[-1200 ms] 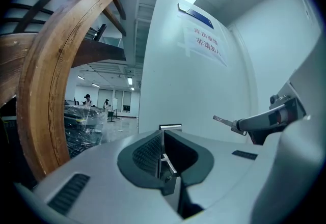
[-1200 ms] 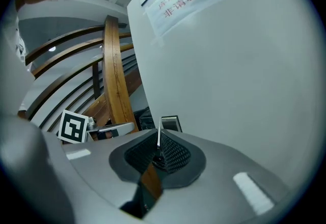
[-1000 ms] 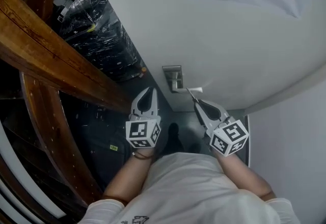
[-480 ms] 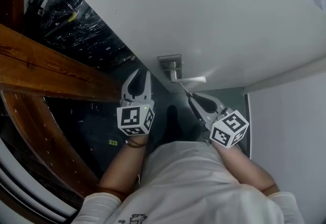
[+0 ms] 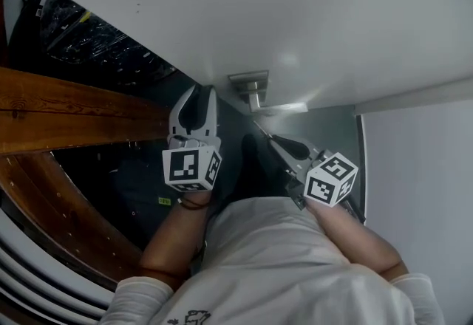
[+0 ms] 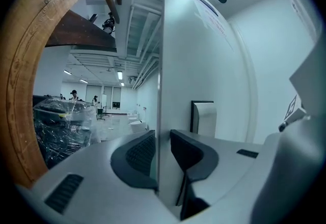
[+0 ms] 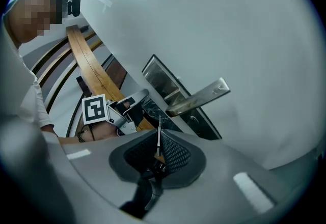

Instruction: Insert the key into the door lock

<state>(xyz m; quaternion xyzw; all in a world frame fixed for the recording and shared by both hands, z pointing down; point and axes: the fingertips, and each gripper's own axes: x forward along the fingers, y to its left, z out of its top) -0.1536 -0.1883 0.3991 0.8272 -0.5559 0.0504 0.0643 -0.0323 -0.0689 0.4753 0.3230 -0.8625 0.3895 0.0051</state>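
Observation:
A white door (image 5: 295, 13) carries a steel lock plate (image 5: 247, 82) with a lever handle (image 5: 284, 107). My left gripper (image 5: 198, 94) reaches the door's free edge just left of the plate. In the left gripper view that edge (image 6: 158, 65) runs deep between the jaws of the left gripper (image 6: 162, 149), which close on it. My right gripper (image 5: 275, 140) sits below the lever, shut on a thin metal key (image 7: 159, 136). The blade points up toward the lock plate (image 7: 168, 88). Its tip stands apart from the plate, left of the round keyhole cylinder (image 7: 192, 119) under the handle (image 7: 201, 96).
A thick wooden beam (image 5: 74, 109) and a curved wooden rail (image 5: 66, 220) stand to the left. Plastic-wrapped dark goods (image 5: 96, 50) lie beyond the door's edge. A white wall (image 5: 414, 168) closes in on the right. People stand far off in the room (image 6: 74, 94).
The view has tilted down, so the lock sits higher in frame. My left gripper has come onto the door's edge. The right gripper, key in it, now sits under the lever.

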